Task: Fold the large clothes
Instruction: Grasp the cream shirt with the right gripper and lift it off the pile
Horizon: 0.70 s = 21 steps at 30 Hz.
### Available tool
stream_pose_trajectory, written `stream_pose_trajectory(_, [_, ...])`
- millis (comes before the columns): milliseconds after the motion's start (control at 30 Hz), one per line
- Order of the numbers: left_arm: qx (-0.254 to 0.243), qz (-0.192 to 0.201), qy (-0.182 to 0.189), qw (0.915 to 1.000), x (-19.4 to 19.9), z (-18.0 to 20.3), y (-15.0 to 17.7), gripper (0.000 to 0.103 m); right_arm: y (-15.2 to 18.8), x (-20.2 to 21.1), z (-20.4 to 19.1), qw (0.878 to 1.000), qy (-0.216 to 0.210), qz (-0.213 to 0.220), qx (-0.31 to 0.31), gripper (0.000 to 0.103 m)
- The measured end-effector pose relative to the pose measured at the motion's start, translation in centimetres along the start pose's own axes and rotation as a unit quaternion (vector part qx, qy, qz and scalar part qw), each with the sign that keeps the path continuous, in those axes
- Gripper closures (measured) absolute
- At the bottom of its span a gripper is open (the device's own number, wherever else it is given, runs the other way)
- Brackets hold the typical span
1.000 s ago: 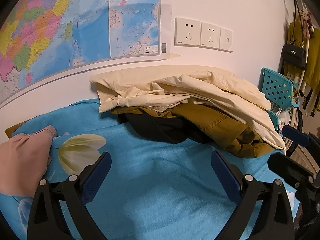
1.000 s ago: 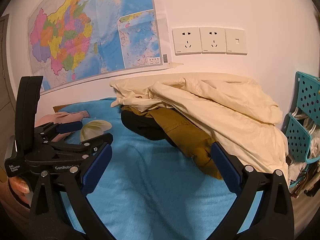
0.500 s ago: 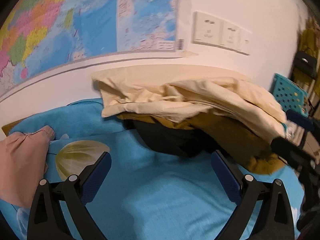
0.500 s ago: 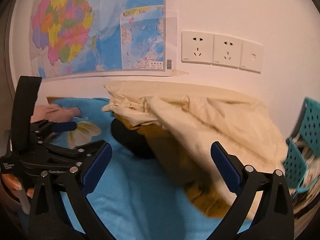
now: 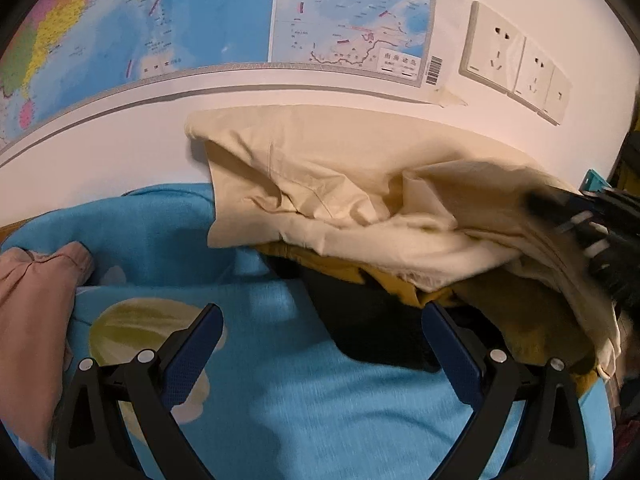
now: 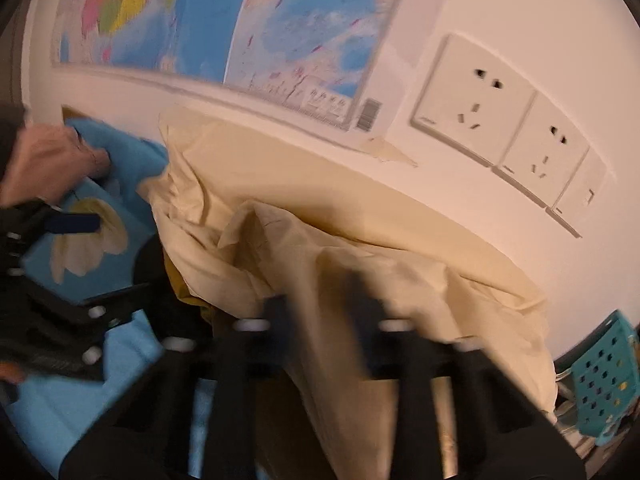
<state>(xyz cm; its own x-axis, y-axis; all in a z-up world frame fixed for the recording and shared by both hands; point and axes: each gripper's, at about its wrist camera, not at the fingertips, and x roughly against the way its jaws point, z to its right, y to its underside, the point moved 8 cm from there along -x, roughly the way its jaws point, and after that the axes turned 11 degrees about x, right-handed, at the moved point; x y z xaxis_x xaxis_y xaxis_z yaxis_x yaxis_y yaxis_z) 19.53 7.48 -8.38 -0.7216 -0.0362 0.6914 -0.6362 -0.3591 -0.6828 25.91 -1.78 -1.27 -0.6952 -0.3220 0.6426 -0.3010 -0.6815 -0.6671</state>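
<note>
Cream garment (image 5: 320, 168) heaped on top of the pile against the wall, at 12 to 2 o'clock of the left wrist view. Mustard garment (image 5: 400, 284) and black garment (image 5: 360, 332) tucked under it, edges poking out toward 6 o'clock. Whole pile resting on blue flower-print sheet (image 5: 320, 420). Pink garment (image 5: 32, 312) lying apart at 9 o'clock on the same sheet.

Left tool (image 5: 320, 316) spread wide, nothing between the pads, hovering over the sheet just short of the black garment.

Right tool (image 6: 322, 308) badly blurred; pressed together, pinching a fold of the cream garment that runs up between its fingers (image 6: 276, 316). Same tool seen in the left wrist view at 3 o'clock, against the cream cloth's right end.

Map (image 5: 200, 20) taped to the wall at 11 to 12 o'clock, wall sockets (image 5: 512, 60) at 2 o'clock. Teal basket (image 6: 604, 376) at 4 o'clock in the right wrist view, beside the pile.
</note>
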Motion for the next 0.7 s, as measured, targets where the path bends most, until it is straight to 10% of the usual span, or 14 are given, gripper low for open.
stream_pose_trajectory(233, [0.009,0.012,0.007,0.9999,-0.8,-0.1,-2.0,0.007,1.9,8.5,6.5,0.996,-0.007,0.043,-0.076,0.099])
stream_pose_trajectory(400, [0.008,0.009,0.007,0.9999,-2.1,0.0,-3.4,0.007,2.4,8.4,3.8,1.0,-0.007,0.022,-0.012,0.027])
stream_pose_trajectory(700, [0.01,0.005,0.02,0.9997,-2.8,-1.4,-3.9,0.009,-1.7,0.0,-6.0,0.982,-0.052,-0.021,0.182,0.016])
